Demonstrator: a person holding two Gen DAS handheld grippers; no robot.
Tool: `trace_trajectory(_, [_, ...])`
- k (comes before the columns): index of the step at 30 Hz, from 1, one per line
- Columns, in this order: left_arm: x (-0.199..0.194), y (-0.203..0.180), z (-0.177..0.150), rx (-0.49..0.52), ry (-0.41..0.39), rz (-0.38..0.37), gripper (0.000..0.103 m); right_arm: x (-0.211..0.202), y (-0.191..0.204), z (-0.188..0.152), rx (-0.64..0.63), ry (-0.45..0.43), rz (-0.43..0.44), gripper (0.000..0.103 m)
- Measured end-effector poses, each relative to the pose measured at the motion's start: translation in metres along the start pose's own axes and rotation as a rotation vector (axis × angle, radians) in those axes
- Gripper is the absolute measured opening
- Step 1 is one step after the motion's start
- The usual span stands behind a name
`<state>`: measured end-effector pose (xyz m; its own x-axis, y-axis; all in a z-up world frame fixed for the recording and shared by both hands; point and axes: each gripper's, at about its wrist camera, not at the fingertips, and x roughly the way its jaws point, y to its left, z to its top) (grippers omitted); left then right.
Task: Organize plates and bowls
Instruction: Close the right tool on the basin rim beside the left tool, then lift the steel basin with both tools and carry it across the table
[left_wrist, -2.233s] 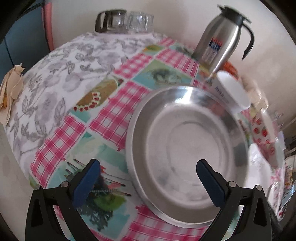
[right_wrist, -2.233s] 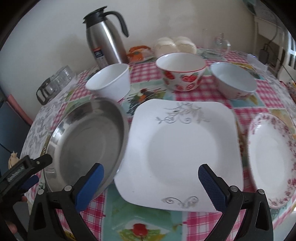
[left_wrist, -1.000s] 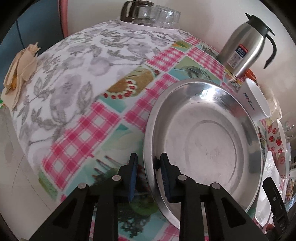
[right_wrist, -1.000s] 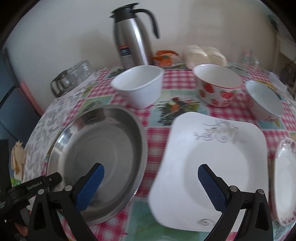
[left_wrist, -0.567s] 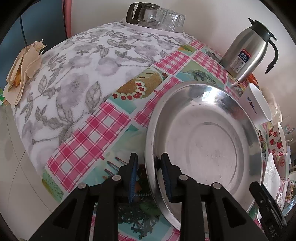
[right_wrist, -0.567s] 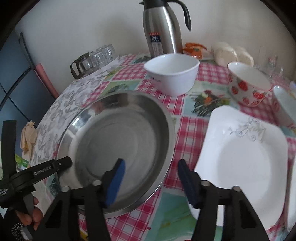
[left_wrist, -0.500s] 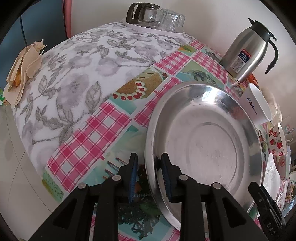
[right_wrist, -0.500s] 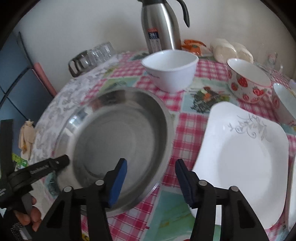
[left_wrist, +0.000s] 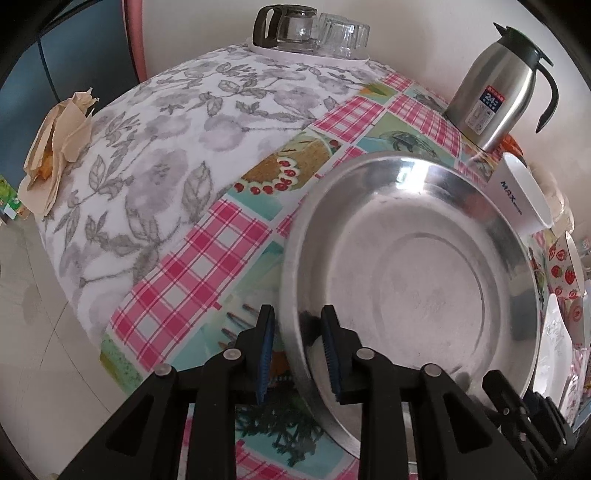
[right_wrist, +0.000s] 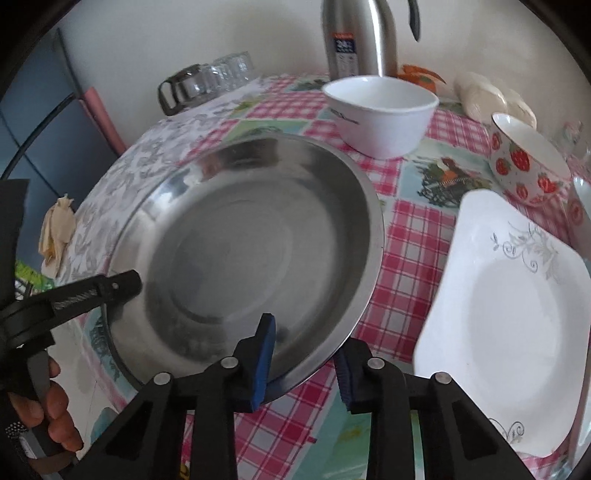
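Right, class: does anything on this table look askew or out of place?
Yes: the steel dish sits tilted rather than flat, its rim pinched by the left tongs and the right tongs. Also, a crumpled paper wad hangs at the table's edge. Nothing looks spilled or broken.

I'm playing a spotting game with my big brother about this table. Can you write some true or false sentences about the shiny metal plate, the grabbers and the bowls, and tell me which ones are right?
1. Both grabbers pinch the rim of the metal plate. True: the left gripper and the right gripper each have a finger on either side of its edge.
2. The white square plate lies on top of the metal plate. False: it sits beside it on the tablecloth.
3. The plain white bowl has soup in it. False: it looks empty.
4. A bowl with strawberries stands behind the square plate. True.
5. The steel flask has fallen over. False: it stands upright.
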<state>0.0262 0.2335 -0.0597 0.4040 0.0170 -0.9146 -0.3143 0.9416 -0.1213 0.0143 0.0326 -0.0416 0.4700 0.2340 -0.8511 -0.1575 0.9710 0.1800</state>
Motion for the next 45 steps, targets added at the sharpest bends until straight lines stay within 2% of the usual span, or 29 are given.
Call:
trace_trajectory(9, [-0.02,-0.008,-0.005,0.029,-0.014,0.021,0.024,-0.015,-0.001,0.003,-0.013,-0.032,0.006,0.032])
trace_trajectory(21, [-0.059,-0.038,-0.009,0.09,-0.08,0.036,0.024,-0.056,-0.021,0.006,0.005,-0.108,0.027,0.032])
trace_trajectory(33, [-0.089,-0.115,-0.015,0.196,-0.112,0.021,0.024,-0.1,-0.083,0.002,0.13,-0.195,0.002,0.032])
trace_trajectory(45, [-0.088,-0.191,-0.04,0.299,-0.061,0.003,0.024,-0.128,-0.15,-0.015,0.254,-0.223,-0.073,0.032])
